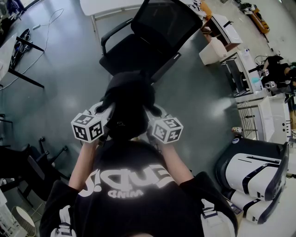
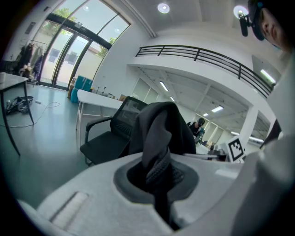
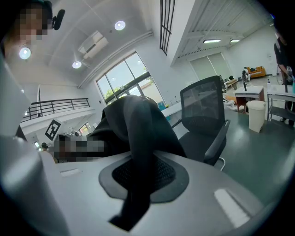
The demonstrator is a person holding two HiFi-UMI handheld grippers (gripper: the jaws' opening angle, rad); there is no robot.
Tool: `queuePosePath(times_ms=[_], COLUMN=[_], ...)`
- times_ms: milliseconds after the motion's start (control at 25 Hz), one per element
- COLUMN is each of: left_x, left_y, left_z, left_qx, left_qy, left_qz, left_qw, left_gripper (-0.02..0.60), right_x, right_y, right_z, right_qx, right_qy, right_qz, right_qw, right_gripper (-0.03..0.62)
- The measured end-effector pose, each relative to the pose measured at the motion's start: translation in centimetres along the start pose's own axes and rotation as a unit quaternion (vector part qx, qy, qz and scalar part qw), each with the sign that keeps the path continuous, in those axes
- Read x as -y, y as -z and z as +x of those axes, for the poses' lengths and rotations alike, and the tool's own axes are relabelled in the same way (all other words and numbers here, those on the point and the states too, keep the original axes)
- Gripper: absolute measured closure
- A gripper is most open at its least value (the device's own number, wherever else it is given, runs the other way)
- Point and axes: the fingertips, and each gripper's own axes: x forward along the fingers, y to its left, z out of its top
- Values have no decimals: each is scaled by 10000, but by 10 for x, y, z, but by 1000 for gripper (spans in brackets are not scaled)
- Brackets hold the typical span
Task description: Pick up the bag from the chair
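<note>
A black soft bag [image 1: 128,104] hangs in the air between my two grippers, in front of the person's chest and clear of the chair. My left gripper [image 1: 105,110] is shut on a zippered edge of the bag [image 2: 159,168]. My right gripper [image 1: 150,113] is shut on a dark strap of the bag [image 3: 138,175]. The black office chair [image 1: 143,44] stands just beyond the bag with its seat bare; it also shows in the left gripper view as the chair [image 2: 108,138] and in the right gripper view as the chair [image 3: 205,124].
A white desk [image 1: 111,7] stands behind the chair, and a white bin [image 1: 212,51] to its right. Shelving and white equipment cases [image 1: 256,176] fill the right side. Black stands and cables [image 1: 21,51] lie at the left. Grey floor surrounds the chair.
</note>
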Motion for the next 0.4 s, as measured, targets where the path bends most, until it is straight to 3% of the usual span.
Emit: queuePosePath(times_ms=[400], left_x=[-13], left_y=[0], left_z=[0], left_qx=[-6], left_qy=[-15], left_qz=[-84], left_qw=[10000], left_gripper=[574], right_x=[-2], right_y=[2], right_z=[14], right_qx=[-59], right_qy=[-6], right_qz=[8], right_qw=[10000], right_gripper=[548])
